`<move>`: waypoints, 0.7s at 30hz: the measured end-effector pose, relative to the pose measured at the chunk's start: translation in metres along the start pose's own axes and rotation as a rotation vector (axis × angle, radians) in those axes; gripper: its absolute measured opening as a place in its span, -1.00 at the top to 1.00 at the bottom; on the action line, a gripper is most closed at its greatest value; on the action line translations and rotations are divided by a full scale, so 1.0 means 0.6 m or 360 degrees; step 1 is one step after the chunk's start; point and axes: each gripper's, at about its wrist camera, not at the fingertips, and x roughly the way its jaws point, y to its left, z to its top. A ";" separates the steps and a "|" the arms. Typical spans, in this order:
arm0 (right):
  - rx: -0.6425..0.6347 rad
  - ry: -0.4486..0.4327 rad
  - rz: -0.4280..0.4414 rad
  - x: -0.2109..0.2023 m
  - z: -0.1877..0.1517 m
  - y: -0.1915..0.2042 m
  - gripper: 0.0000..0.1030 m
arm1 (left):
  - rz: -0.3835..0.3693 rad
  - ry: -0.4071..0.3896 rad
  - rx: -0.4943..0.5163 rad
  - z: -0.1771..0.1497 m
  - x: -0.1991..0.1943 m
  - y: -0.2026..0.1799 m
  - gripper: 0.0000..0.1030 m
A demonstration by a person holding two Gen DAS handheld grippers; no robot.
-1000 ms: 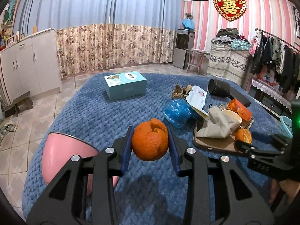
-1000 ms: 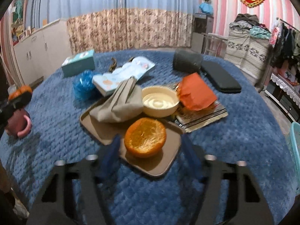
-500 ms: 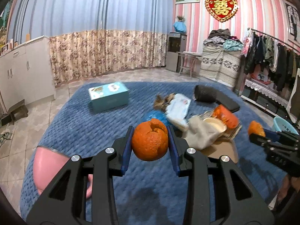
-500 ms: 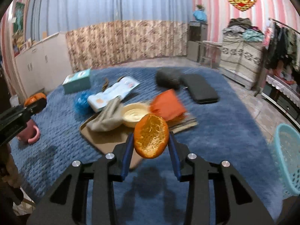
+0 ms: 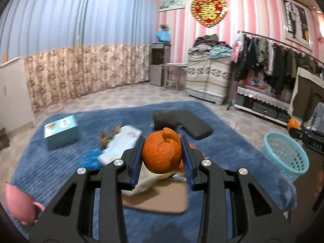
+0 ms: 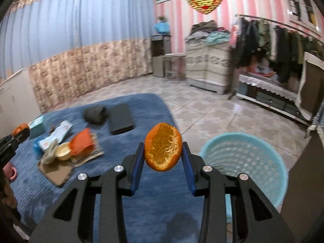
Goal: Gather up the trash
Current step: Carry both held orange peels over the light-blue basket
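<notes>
My left gripper (image 5: pixel 162 156) is shut on a round piece of orange peel (image 5: pixel 161 151) and holds it above the blue-covered table (image 5: pixel 50 162). My right gripper (image 6: pixel 163 151) is shut on a hollow half orange peel (image 6: pixel 163 146), held above the table's right edge, just left of the light blue basket (image 6: pixel 246 158). The basket also shows in the left wrist view (image 5: pixel 285 156), with the right gripper and its peel (image 5: pixel 293 124) above it. The left gripper with its peel (image 6: pixel 19 128) shows at the far left of the right wrist view.
On the table lie a brown tray (image 6: pixel 55 171) with a beige cloth (image 6: pixel 48 151), a cream bowl (image 6: pixel 62 150), an orange wrapper (image 6: pixel 82 141), a teal box (image 5: pixel 60 131), a blue bag (image 5: pixel 89 159), a black roll (image 5: pixel 166 118) and a pink cup (image 5: pixel 17 204). Tiled floor lies beyond.
The right gripper closed on the half peel, lifted it off the tray and carried it right to the basket. The left gripper, still holding its peel, swung right too.
</notes>
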 end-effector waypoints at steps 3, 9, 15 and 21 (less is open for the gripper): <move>0.0043 -0.0015 -0.0059 0.002 0.013 -0.047 0.28 | -0.0056 -0.0014 0.0034 0.011 0.013 -0.048 0.33; 0.0137 0.0001 -0.0123 0.027 0.015 -0.132 0.28 | -0.0171 0.0001 0.0065 0.022 0.036 -0.121 0.33; 0.0223 0.0020 -0.0186 0.046 -0.002 -0.178 0.28 | -0.0234 -0.0004 0.0119 0.033 0.066 -0.190 0.33; 0.0264 0.0035 -0.0254 0.046 -0.022 -0.212 0.28 | -0.0315 0.0004 0.0164 0.043 0.100 -0.248 0.33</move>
